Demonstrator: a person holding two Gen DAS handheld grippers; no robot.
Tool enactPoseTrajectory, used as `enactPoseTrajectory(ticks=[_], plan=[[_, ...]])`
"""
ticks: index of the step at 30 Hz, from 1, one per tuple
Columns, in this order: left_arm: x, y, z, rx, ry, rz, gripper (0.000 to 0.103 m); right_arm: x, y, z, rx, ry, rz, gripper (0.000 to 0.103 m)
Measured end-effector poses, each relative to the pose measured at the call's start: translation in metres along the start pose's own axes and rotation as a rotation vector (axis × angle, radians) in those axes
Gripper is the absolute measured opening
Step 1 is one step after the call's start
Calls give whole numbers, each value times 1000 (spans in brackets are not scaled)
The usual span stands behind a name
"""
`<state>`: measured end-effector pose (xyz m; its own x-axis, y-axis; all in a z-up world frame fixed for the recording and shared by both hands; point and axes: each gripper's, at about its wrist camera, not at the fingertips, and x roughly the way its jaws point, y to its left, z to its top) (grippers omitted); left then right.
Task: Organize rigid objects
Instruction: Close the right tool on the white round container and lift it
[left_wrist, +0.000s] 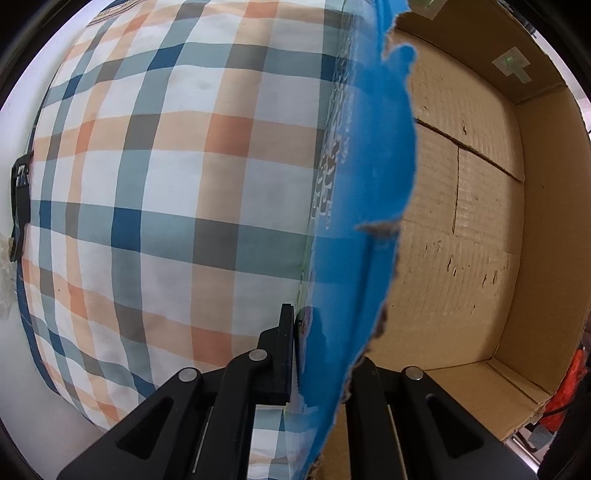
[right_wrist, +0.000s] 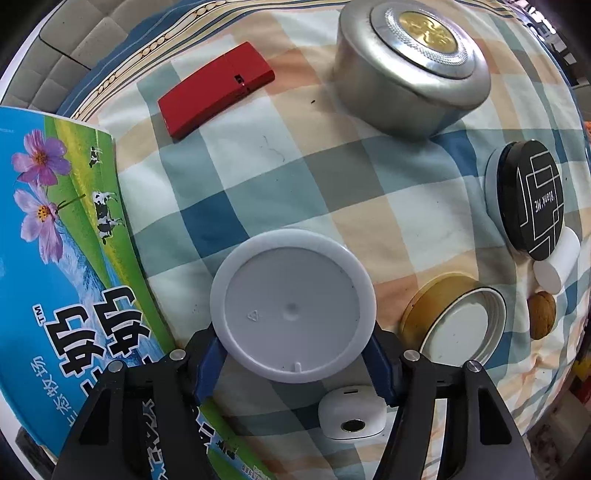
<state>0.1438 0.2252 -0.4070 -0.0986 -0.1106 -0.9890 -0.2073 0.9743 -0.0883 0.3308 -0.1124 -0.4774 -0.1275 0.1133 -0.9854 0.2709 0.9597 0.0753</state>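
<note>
Over the checked cloth our right gripper clamps the white lid for boxing; our left gripper pinches the carton's flap, steadying it.

A pale grey round lid sits face-up between the blue pads of the right tongs, above the checked bedcover. On the cover lie a red flat case, a silver round tin, a black round compact, a gold-rimmed lid, a walnut, a white cylinder and a white earbud case. The cardboard box's torn blue wall stands upright in the left tongs.
</note>
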Motion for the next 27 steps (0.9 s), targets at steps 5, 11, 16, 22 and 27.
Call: enactPoseTrajectory(ticks=[5,11,16,22,27], plan=[[0,5,3,-4,-4,12,5,-7,-6,1,-12,-38,13,67],[3,4,1,7,-13,16,5,-51,-8,-12,-21,-150,32,45],[8,-4,-2,25,-11,18,4,-79,7,-14,-78,-135,54,2],[11,-4,-4,3,-17,1,5,-79,-9,-3,30,-168,115,49],[11,2,-9,1,-13,-8,5,-59,-4,25,94,-129,162,60]])
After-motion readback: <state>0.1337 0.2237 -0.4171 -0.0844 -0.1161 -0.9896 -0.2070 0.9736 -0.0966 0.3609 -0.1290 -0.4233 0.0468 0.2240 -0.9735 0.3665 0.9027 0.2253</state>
